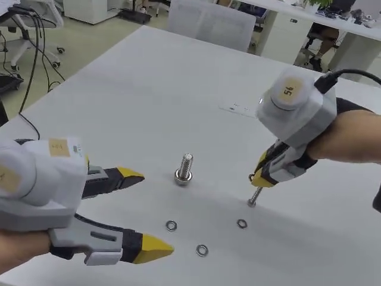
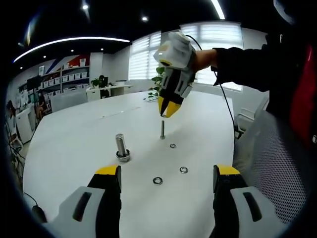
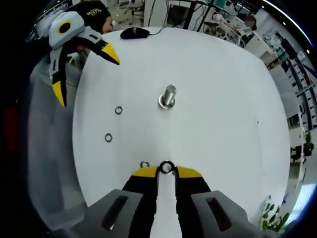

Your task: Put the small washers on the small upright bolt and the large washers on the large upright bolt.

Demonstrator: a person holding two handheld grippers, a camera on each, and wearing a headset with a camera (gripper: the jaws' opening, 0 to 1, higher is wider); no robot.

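The large upright bolt (image 1: 184, 168) (image 2: 121, 147) (image 3: 168, 96) stands mid-table on its wide base. To its right is the thin small upright bolt (image 1: 255, 196) (image 2: 162, 130). My right gripper (image 1: 255, 179) (image 2: 167, 113) (image 3: 167, 169) hangs just over its top, shut on a small washer (image 3: 167, 167). Three loose washers lie flat in front of the bolts: one (image 1: 171, 226) (image 2: 158, 180), another (image 1: 202, 250) (image 2: 184, 169), and a third (image 1: 241, 224) (image 2: 173, 146) near the small bolt. My left gripper (image 1: 146, 210) (image 2: 166, 173) is open, low at the near left, holding nothing.
The white table (image 1: 149, 101) stretches far behind the bolts. A small label (image 1: 238, 109) lies on it beyond the right gripper. A grey chair back (image 1: 208, 24) stands at the far edge, and cables (image 1: 36, 53) hang at the left.
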